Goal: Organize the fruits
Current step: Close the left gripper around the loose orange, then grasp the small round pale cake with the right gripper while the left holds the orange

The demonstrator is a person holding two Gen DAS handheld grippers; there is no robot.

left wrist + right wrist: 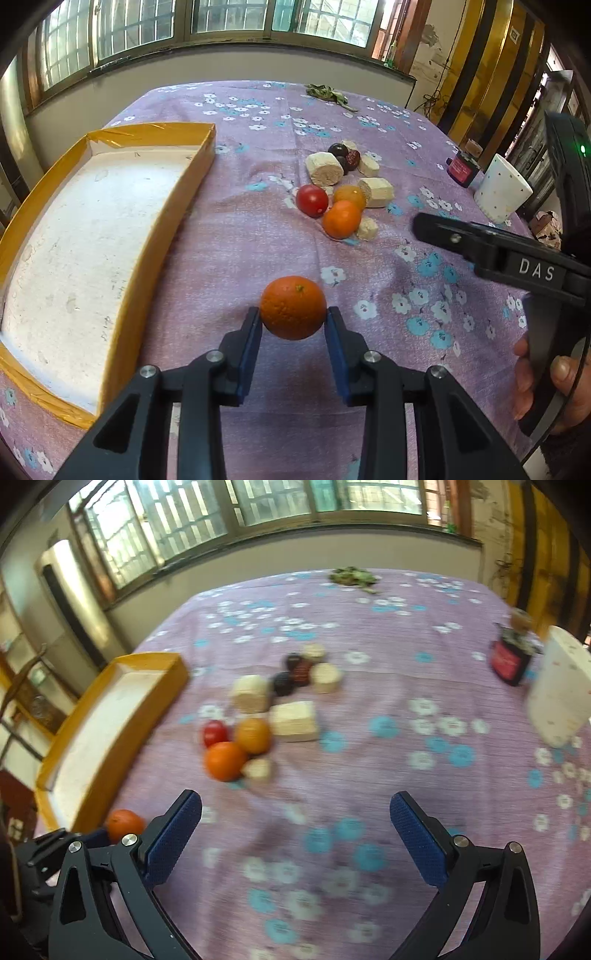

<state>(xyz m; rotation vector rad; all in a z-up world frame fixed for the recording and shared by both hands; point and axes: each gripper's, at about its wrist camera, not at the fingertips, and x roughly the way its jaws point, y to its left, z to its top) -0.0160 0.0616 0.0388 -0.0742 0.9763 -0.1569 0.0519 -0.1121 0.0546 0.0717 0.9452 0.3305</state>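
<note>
Left gripper (293, 319) clamps an orange (293, 307) right of the tray (155, 206), presumably bound there; right gripper (295, 825) spread, empty.

Orange (293, 307) gripped, 3 fruits (341, 218) clustered beyond

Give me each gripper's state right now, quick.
Left gripper: shut on the round orange citrus fruit.
Right gripper: open, jaws wide apart, holding nothing.

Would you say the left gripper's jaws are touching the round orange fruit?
Touching: in the left wrist view, both blue pads of the left gripper press against the sides of the round orange fruit.
</note>
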